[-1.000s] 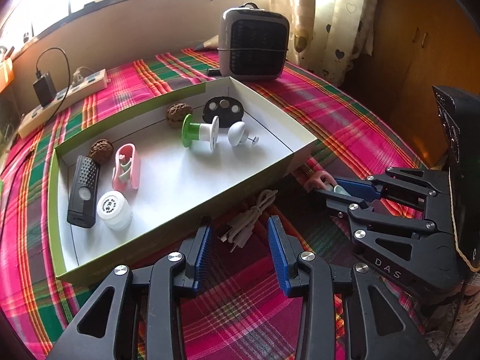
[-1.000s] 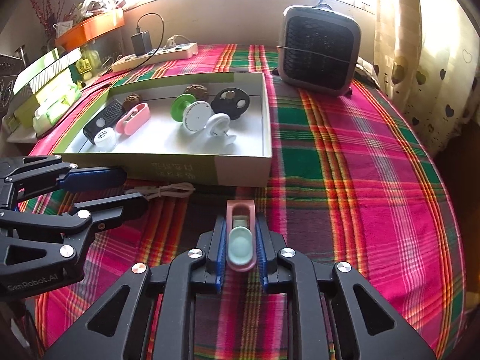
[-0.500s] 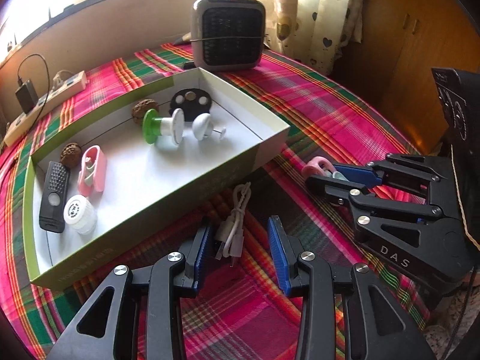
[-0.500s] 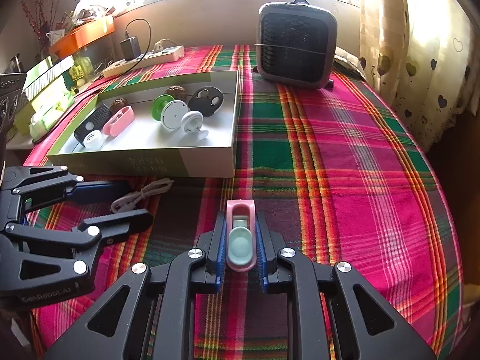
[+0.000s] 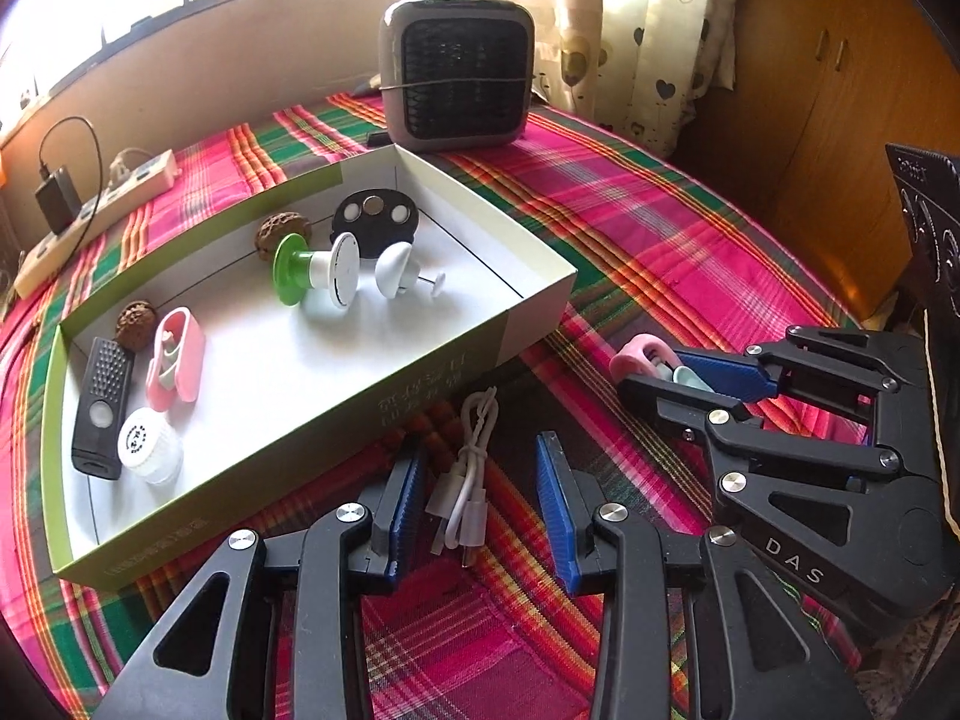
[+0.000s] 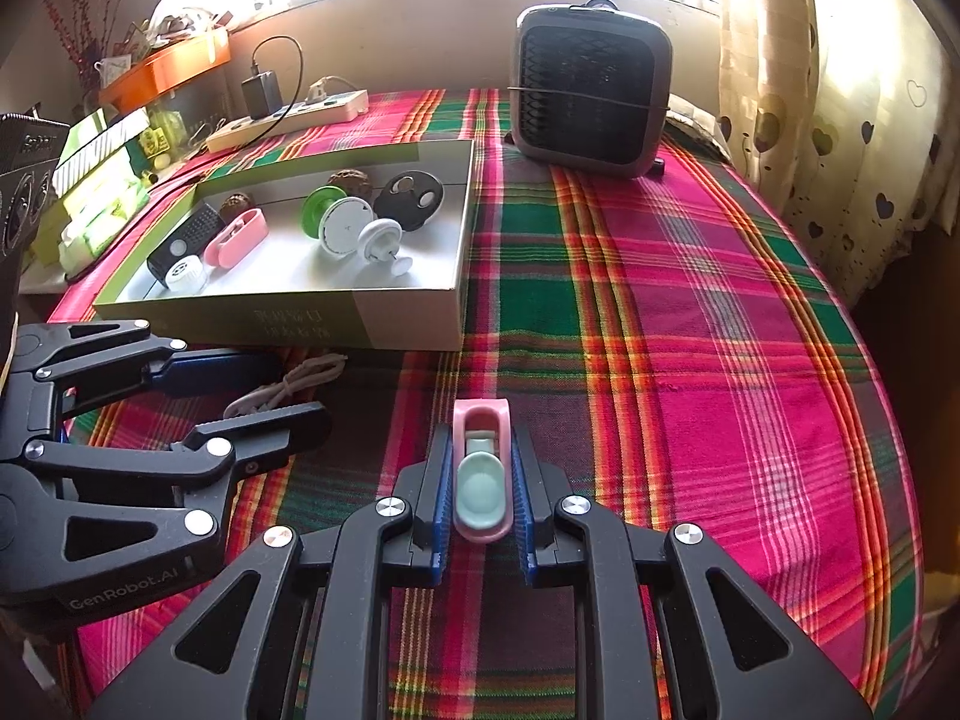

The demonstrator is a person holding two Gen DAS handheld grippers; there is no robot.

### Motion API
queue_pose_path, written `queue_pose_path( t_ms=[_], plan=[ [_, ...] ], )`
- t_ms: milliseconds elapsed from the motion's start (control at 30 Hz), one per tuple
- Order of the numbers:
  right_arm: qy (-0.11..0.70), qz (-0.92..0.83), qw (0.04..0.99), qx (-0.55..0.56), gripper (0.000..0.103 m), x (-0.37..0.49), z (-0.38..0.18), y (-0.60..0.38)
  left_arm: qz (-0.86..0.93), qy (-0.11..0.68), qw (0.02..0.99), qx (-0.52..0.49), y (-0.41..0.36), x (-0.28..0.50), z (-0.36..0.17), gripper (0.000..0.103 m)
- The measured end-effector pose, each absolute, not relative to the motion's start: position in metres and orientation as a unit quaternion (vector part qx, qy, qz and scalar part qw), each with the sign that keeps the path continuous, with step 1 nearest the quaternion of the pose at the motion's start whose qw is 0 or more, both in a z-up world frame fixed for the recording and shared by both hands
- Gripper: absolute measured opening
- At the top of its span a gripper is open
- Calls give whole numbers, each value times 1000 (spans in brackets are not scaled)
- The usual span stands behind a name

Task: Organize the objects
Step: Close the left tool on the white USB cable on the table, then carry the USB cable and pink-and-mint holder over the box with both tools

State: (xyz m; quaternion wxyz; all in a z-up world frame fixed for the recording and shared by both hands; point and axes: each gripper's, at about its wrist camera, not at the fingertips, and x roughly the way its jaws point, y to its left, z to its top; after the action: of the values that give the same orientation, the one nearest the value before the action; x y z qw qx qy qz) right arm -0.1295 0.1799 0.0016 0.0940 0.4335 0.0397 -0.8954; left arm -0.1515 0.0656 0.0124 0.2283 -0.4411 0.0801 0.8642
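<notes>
A shallow white and green box (image 5: 528, 324) (image 6: 414, 324) lies on the plaid cloth and holds several small items, among them a pink clip (image 5: 174, 360) (image 6: 237, 237) and a green and white spool (image 5: 318, 267) (image 6: 336, 219). My right gripper (image 6: 482, 468) (image 5: 654, 375) is shut on a second pink clip with a mint tab (image 6: 482, 468) (image 5: 639, 354), just above the cloth right of the box. My left gripper (image 5: 480, 498) (image 6: 240, 390) is open, its fingers either side of a white coiled cable (image 5: 465, 480) (image 6: 288, 387) in front of the box.
A grey fan heater (image 5: 456, 72) (image 6: 591, 90) stands behind the box. A power strip with a plugged charger (image 5: 90, 204) (image 6: 288, 114) lies at the back left. Curtains (image 6: 840, 90) hang at the right. Green boxes (image 6: 96, 192) sit off the left edge.
Both grippers have drawn back a little from the box. The white cable now lies further in between my left fingers. The right gripper still holds its clip.
</notes>
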Motion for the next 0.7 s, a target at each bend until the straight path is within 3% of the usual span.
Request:
queue_pose_path(
  t_ms=[100,300,700],
  plan=[
    [40,-895,94,433,19,-130,1,180,867,82,218,-441,64,-152,12,22],
    [41,-896,94,432,19,-129,1,179,870,82,208,-440,62,-153,11,15],
    [40,-896,95,431,19,-130,2,180,872,75,202,-439,60,-152,12,14]
  ],
)
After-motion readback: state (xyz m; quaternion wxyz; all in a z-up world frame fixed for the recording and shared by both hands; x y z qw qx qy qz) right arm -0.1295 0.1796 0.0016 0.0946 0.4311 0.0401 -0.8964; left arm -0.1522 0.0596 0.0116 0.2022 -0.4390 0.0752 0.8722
